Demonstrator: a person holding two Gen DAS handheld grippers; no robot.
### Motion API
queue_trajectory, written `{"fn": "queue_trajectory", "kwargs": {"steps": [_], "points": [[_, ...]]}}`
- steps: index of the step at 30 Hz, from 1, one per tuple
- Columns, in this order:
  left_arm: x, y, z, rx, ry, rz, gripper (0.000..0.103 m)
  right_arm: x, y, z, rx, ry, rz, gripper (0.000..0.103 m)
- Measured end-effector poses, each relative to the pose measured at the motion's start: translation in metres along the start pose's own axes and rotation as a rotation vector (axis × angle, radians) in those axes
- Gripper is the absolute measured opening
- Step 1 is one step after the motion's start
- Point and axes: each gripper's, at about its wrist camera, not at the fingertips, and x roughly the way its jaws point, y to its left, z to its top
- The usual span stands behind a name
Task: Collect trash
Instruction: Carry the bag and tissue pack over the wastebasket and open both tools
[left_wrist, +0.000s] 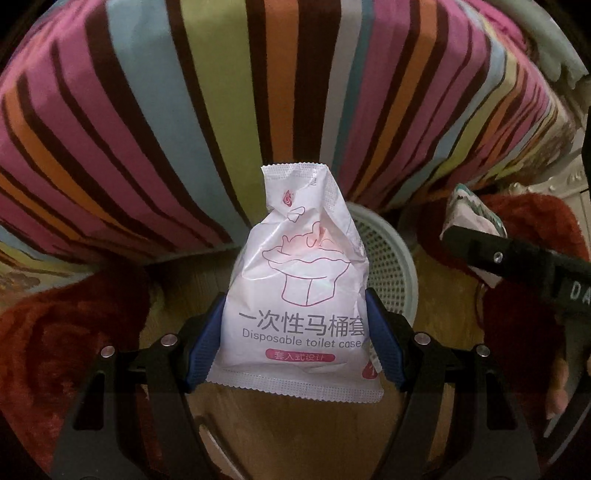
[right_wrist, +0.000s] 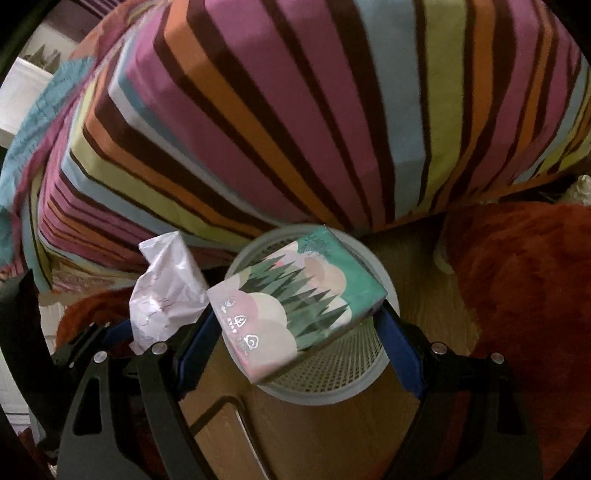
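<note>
Black gripper, blue pads, silver screws

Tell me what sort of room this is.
Probably a bedroom. A bed in a striped sheet fills the view, a shaggy red rug lies on the wooden floor, and a mesh wastebasket stands beside the bed.

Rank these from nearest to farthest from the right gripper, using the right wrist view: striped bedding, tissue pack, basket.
1. Tissue pack: clamped in the right gripper.
2. Basket: on the floor just beyond and below the pack, its rim showing around it.
3. Striped bedding: behind the basket, filling the top of the view.
</note>
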Motion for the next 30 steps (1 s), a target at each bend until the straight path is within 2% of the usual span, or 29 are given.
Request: {"fn": "queue_trajectory", "kwargs": {"steps": [7,15,30], "points": [[0.03,0.003,0.002,-0.039,0.102,-0.015,0.071,0.027,0.0,0.006,0.027,0.095,-0.004,0.079],[0.063,0.01,-0.002,-0.084,0.205,-0.038,0.071,0.058,-0.009,-0.004,0.099,0.193,-0.006,0.079],[0.1,0.01,-0.003,-0.112,0.307,-0.046,0.071,0.112,-0.01,-0.005,0.122,0.295,-0.05,0.079]]}}
